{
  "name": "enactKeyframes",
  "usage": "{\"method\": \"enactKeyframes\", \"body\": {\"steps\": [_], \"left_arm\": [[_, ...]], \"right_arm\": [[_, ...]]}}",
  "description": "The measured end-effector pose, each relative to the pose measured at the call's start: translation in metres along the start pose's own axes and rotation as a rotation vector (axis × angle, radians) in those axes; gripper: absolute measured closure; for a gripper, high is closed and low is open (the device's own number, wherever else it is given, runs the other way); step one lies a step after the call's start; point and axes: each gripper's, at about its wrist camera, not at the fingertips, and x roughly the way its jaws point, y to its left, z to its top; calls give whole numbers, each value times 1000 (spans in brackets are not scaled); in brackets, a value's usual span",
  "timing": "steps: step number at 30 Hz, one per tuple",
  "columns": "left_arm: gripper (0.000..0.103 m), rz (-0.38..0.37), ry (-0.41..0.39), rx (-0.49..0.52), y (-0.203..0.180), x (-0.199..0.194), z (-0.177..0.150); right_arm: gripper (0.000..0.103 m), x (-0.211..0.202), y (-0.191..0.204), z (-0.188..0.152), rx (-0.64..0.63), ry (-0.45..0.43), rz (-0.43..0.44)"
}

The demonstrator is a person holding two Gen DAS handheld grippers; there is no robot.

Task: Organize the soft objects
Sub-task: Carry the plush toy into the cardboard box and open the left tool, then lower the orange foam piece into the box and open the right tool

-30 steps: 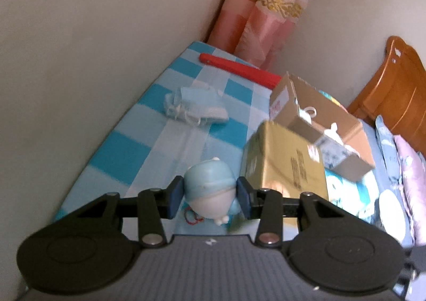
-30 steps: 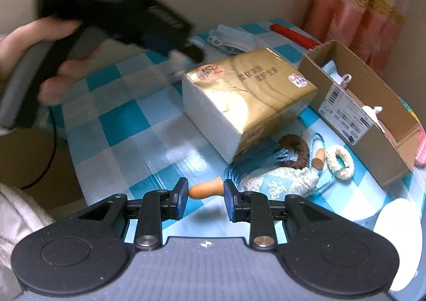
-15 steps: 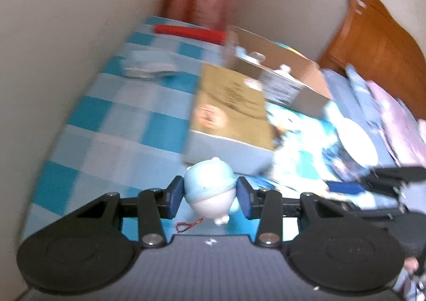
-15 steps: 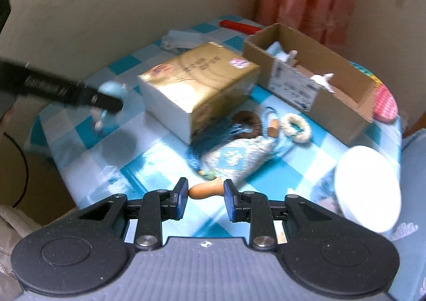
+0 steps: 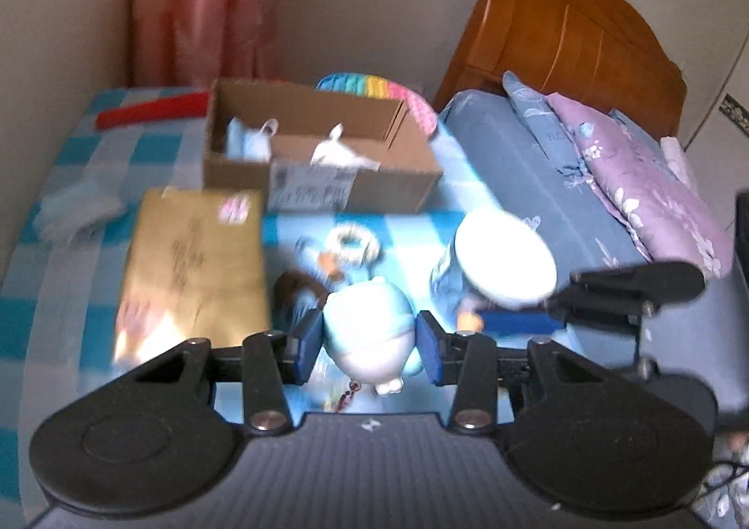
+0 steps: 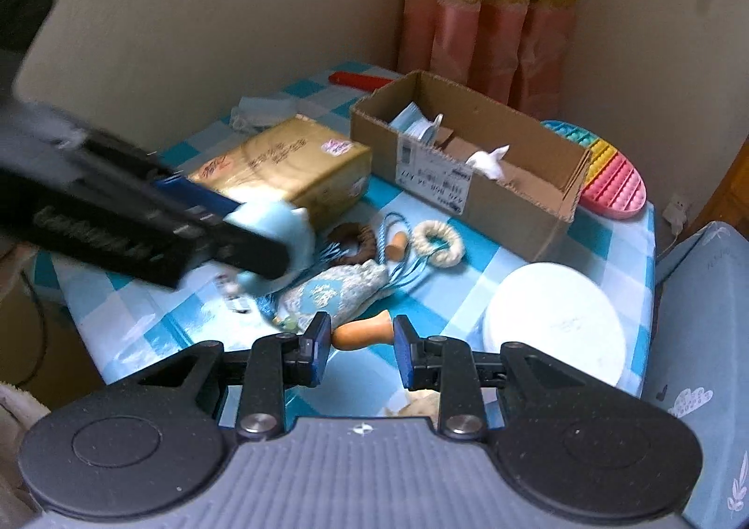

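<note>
Left wrist view showed the left gripper (image 5: 370, 344) with its fingers (image 5: 306, 344) squeezed on a little blue and white plush toy (image 5: 370, 332), held up above the table (image 5: 70, 220). A red string hung under the toy. Past it stood a brown cardboard box (image 5: 356, 182) with soft white and blue things inside, and a gold tissue pack (image 5: 196, 262) sat just beside the box. A round white lid (image 5: 505, 260) lay near the table edge, by the bed (image 5: 538, 164).

In the right wrist view, the right gripper (image 6: 363, 348) had an orange wooden handle (image 6: 363, 331) between its fingers (image 6: 405, 351). I could not tell if they pinched it. A blue pouch (image 6: 337, 295) lay just in front, next to a white ring (image 6: 440, 243) and a brown ring (image 6: 353, 241).
</note>
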Motion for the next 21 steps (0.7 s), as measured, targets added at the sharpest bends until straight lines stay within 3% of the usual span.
{"method": "enactKeyframes", "body": {"steps": [9, 17, 19, 21], "left_arm": [[61, 11, -2, 48, -2, 41, 73], [60, 83, -17, 57, 9, 79, 124], [58, 99, -29, 61, 13, 87, 129], [39, 118, -39, 53, 18, 92, 131]], "right_arm": [[70, 1, -23, 9, 2, -25, -9], [70, 11, -32, 18, 8, -35, -6], [70, 14, -33, 20, 12, -35, -7], [70, 16, -35, 22, 17, -34, -9]]}}
